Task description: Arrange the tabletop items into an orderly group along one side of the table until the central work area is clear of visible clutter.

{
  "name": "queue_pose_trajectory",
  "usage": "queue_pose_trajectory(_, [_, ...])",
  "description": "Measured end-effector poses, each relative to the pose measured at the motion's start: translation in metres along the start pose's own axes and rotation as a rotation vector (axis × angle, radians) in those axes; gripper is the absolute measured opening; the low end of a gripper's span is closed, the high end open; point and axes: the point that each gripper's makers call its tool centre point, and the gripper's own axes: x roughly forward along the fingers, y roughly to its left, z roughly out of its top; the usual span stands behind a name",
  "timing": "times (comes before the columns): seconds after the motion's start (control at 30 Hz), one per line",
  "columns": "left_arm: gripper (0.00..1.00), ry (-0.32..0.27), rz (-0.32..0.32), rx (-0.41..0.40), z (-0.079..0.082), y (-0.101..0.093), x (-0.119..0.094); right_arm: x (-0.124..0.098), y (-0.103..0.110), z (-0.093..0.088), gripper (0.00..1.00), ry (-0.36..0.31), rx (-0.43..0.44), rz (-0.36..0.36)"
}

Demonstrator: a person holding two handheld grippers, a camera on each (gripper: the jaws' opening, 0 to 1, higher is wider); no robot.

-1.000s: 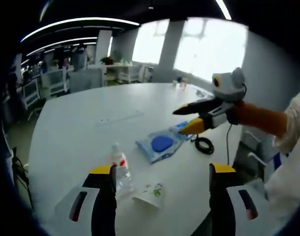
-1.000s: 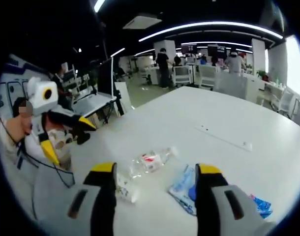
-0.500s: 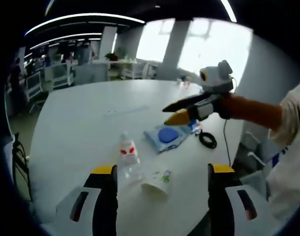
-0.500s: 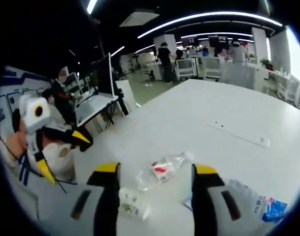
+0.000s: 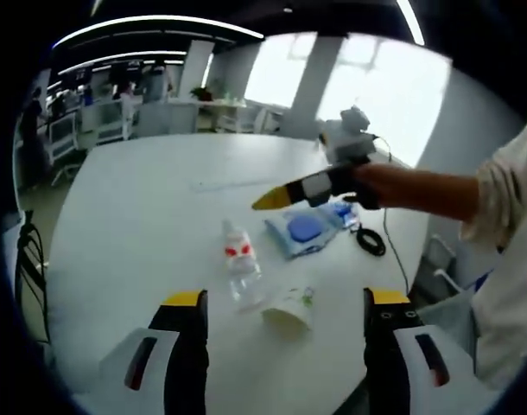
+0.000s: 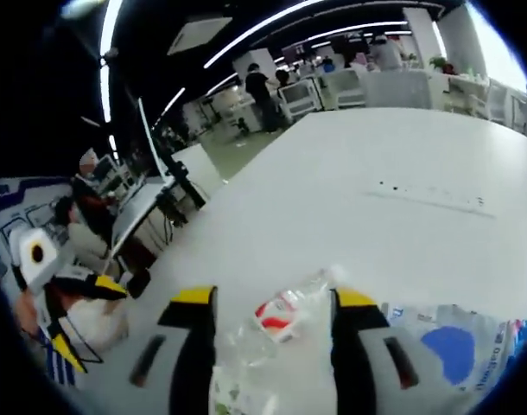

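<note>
On the white table (image 5: 134, 216), in the left gripper view, a clear plastic bottle (image 5: 240, 265) with a red label lies on its side, and it serves as the landmark here. Nearest the camera, the left gripper (image 5: 285, 303) has its two yellow-tipped jaws set wide apart with nothing between them; the bottle lies just beyond the left jaw. Just to the right of the bottle, close to its near end, a white paper cup (image 5: 289, 309) with a green print lies tipped over. Farther right and beyond the bottle sits a blue wipes pack (image 5: 303, 232), with a black cable coil (image 5: 371, 241) on the table past it. Above the pack, beyond the bottle, the right gripper (image 5: 276, 197) reaches in from the right, held by a person's arm in a pale sleeve (image 5: 505, 199); how far its jaws stand apart cannot be told from that view.

In the right gripper view, the left gripper (image 6: 73, 328) shows at the far left, well apart from the bottle. The bottle (image 6: 276, 316) lies between the right gripper's (image 6: 272, 303) own jaws, which stand apart around it without visibly touching it. The cup (image 6: 238, 399) is blurred just below the bottle, and the wipes pack (image 6: 445, 341) lies to the bottle's right. Beyond the table stand desks and people in an office.
</note>
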Motion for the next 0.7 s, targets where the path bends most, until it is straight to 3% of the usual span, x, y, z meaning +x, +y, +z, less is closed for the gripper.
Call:
queue_pose_trajectory(0.23, [0.69,-0.007,-0.011,-0.021,-0.005,0.008,0.005,0.023,-0.022,-0.008,0.42,0.031,0.242,-0.039])
queue_pose_trajectory(0.3, [0.69,-0.01,-0.017,-0.024,-0.005,0.009,0.006,0.029,-0.029,-0.005,0.41,0.017,0.257,-0.045])
queue_pose_trajectory(0.7, [0.66,-0.025,-0.023,-0.038,-0.01,0.019,0.01,0.057,-0.054,-0.017,0.41,0.078,0.409,-0.072])
